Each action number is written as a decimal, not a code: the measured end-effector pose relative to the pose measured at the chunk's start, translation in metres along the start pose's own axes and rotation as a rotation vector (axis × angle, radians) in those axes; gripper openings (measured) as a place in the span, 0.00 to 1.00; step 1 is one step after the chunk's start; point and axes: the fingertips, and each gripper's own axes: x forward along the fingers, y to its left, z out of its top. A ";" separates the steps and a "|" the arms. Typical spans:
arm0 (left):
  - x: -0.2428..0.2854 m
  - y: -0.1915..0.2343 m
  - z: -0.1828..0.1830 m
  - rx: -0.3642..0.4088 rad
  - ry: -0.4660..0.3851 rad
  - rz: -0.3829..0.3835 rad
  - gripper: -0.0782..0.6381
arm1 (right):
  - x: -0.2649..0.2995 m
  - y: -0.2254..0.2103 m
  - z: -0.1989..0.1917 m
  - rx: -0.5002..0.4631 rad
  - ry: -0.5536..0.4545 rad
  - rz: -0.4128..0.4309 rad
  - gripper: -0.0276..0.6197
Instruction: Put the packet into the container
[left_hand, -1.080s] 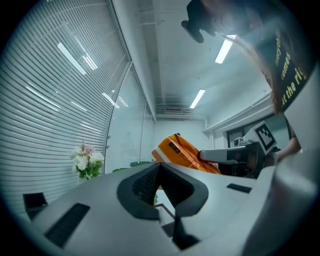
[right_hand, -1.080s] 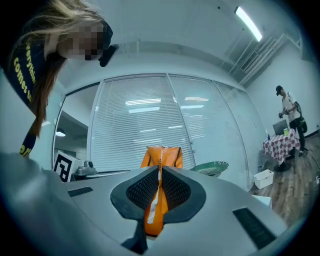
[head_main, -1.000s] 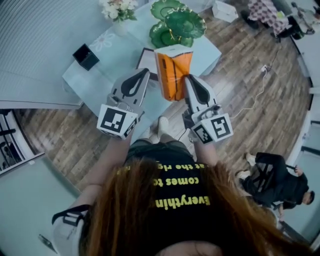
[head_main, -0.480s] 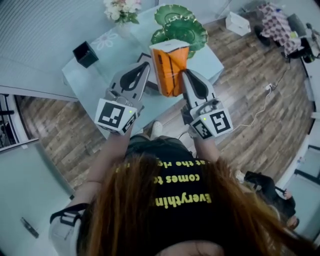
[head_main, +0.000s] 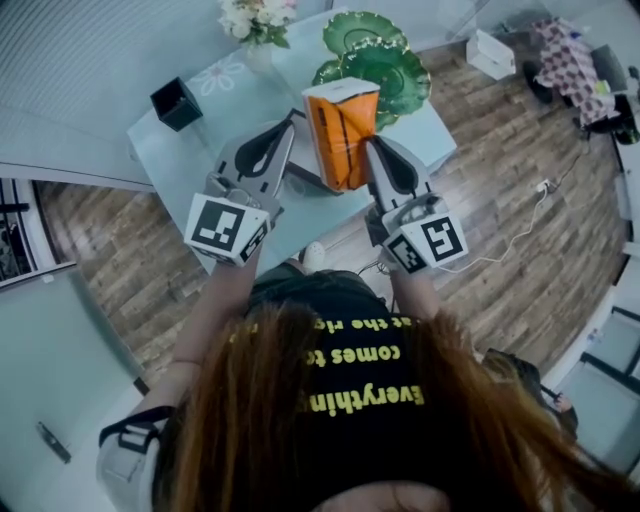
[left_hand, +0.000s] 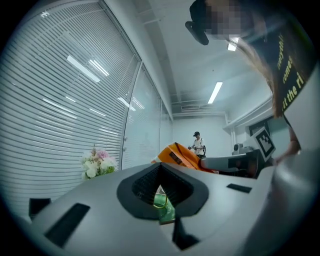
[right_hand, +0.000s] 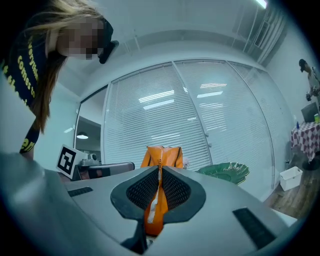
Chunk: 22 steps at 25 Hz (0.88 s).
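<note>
An orange packet (head_main: 342, 135) with a white top edge stands upright above the pale table (head_main: 200, 150), and my right gripper (head_main: 369, 148) is shut on its right edge. In the right gripper view the packet (right_hand: 161, 156) rises from between the closed pads of that gripper (right_hand: 159, 172). My left gripper (head_main: 289, 124) hangs just left of the packet, shut and holding nothing. From the left gripper view (left_hand: 160, 175) the packet (left_hand: 182, 155) leans to its right. A small black open container (head_main: 175, 103) sits on the table's far left part, well apart from both grippers.
Green leaf-shaped plates (head_main: 385, 65) lie at the table's far right and a vase of flowers (head_main: 255, 18) at the back. A dark flat thing (head_main: 300, 172) lies under the packet. A white box (head_main: 495, 52) and a cable (head_main: 520, 215) are on the wooden floor.
Both grippers and the packet have drifted slightly up and toward the table's middle as the head view shifted. The right gripper's hold on the packet is unchanged.
</note>
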 end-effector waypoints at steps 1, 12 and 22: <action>0.000 0.003 0.000 0.000 -0.001 0.005 0.11 | 0.003 0.000 -0.001 0.001 0.005 0.004 0.10; -0.008 0.027 -0.004 -0.012 0.007 0.072 0.11 | 0.028 -0.004 -0.016 -0.084 0.090 0.107 0.10; -0.029 0.043 -0.012 -0.014 0.019 0.141 0.11 | 0.048 -0.012 -0.098 -0.349 0.370 0.270 0.10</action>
